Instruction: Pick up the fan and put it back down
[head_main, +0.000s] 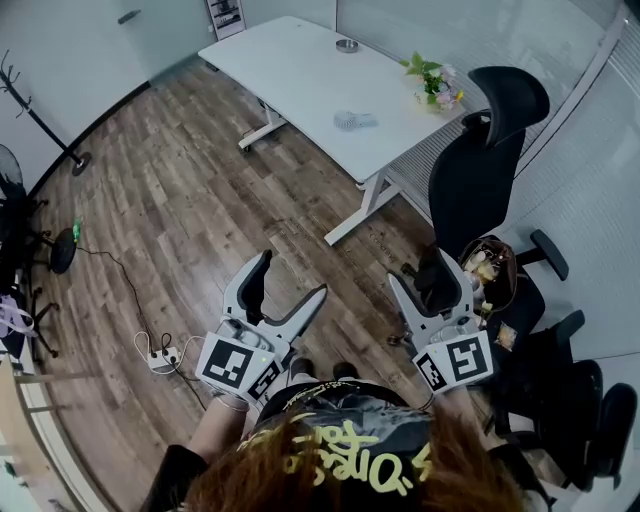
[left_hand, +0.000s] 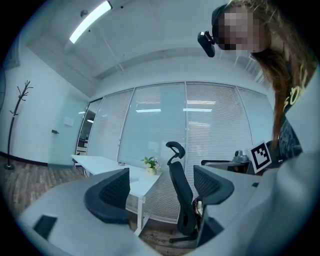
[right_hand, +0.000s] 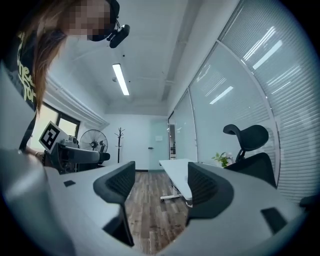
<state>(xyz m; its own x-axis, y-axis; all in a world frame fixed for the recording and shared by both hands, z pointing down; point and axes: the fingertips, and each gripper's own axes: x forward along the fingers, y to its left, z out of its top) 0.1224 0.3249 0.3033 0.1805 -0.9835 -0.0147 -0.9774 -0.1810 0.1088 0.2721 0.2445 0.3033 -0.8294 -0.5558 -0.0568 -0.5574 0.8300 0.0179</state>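
While both grippers sit low in the head view, the fan (head_main: 352, 121) lies flat on the white table (head_main: 300, 70), well apart from them. It is small and pale, toward the table's near edge. From the left gripper (head_main: 292, 275) it sits at roughly 12 o'clock; from the right gripper (head_main: 420, 270), about 11 o'clock. Left gripper: jaws spread wide, nothing between them; its own view shows only the black office chair (left_hand: 180, 200) far beyond the gap. Right gripper: jaws likewise wide apart and empty, wood floor (right_hand: 150, 210) in the gap. Flowers (head_main: 432, 82) stand at the fan's 2 o'clock, near the table's edge.
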